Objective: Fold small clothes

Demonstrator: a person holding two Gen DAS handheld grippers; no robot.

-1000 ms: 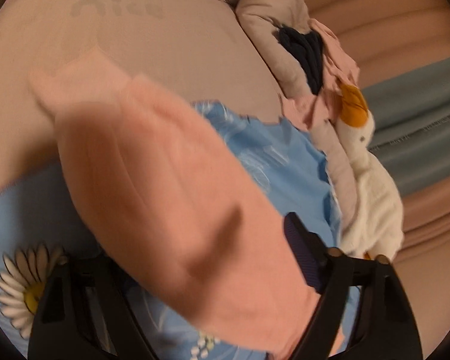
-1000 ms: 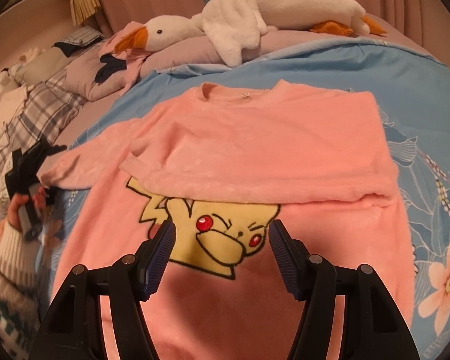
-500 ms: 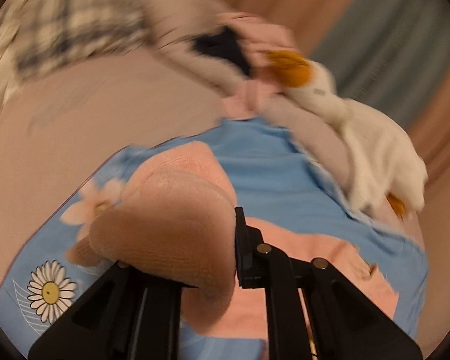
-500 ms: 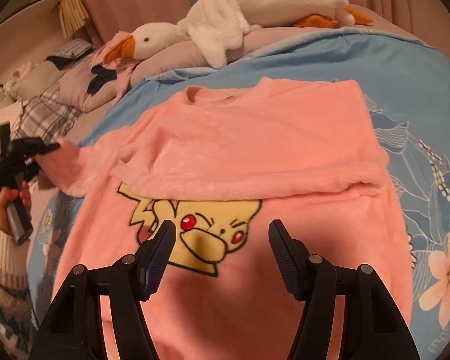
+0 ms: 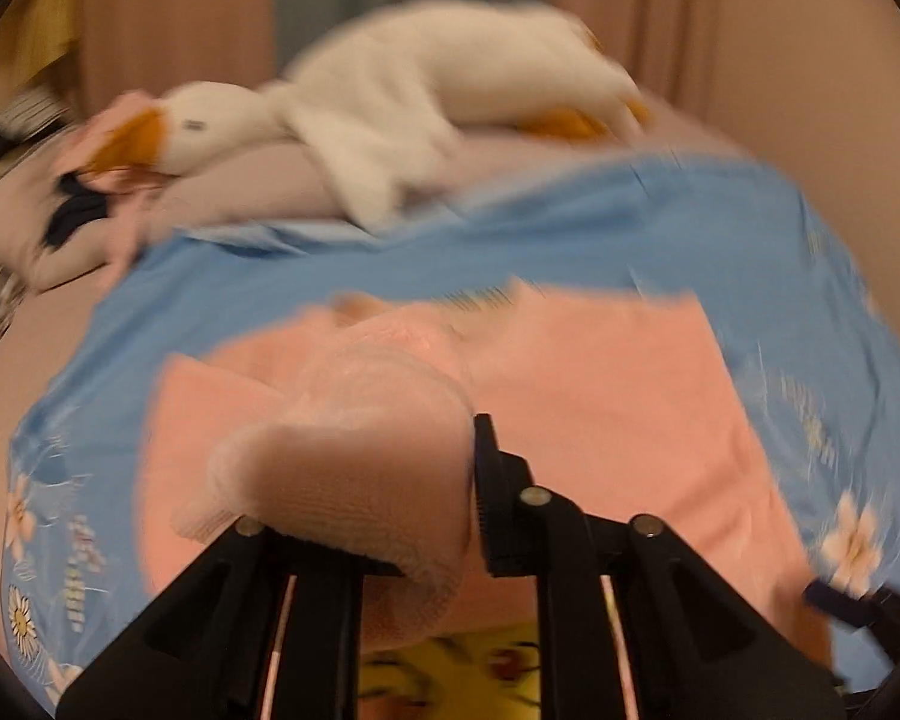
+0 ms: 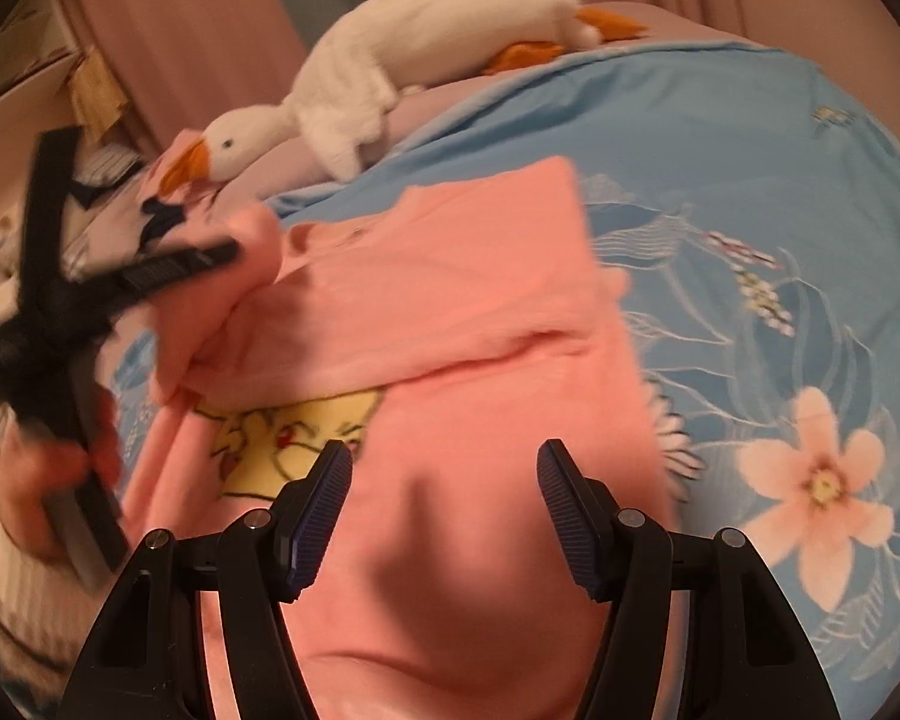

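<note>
Pinching pink sleeve (image 5: 354, 438): left claw (image 5: 390, 516)

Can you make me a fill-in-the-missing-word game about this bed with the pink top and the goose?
1. The left gripper holds the pink top's ____.
2. The cartoon on the top is coloured ____.
3. The white goose has an ____ beak.
4. The top lies on a ____ flowered sheet.

Missing words: sleeve; yellow; orange; blue
</note>
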